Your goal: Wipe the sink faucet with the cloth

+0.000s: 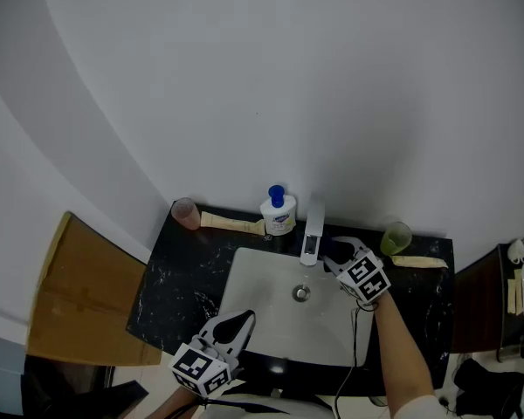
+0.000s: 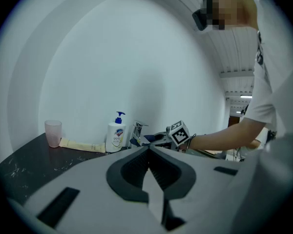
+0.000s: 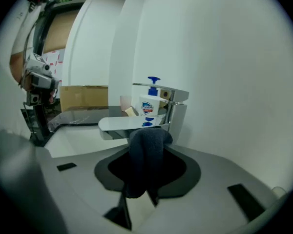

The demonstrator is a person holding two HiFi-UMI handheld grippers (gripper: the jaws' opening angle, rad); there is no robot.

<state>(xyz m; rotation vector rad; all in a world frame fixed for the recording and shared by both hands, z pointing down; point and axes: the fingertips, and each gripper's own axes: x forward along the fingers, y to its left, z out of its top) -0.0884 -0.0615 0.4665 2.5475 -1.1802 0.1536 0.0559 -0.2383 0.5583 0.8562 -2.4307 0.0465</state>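
Clamping the cloth (image 3: 146,152), the right gripper (image 1: 336,256) holds it against the faucet (image 1: 313,231). The left gripper (image 1: 240,321), jaws together, hovers over the sink (image 1: 253,278).

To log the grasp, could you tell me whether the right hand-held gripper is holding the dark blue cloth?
Yes, shut on it: the bunched dark blue cloth sits clamped between the jaws of the right hand-held gripper.

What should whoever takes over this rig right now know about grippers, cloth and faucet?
Left gripper: shut, empty, over the sink front rim.
Right gripper: shut on the dark cloth, close against the faucet spout.
Done: cloth is gripped and at the faucet.
Left: wiping the faucet; how much is already wiped cannot be told.
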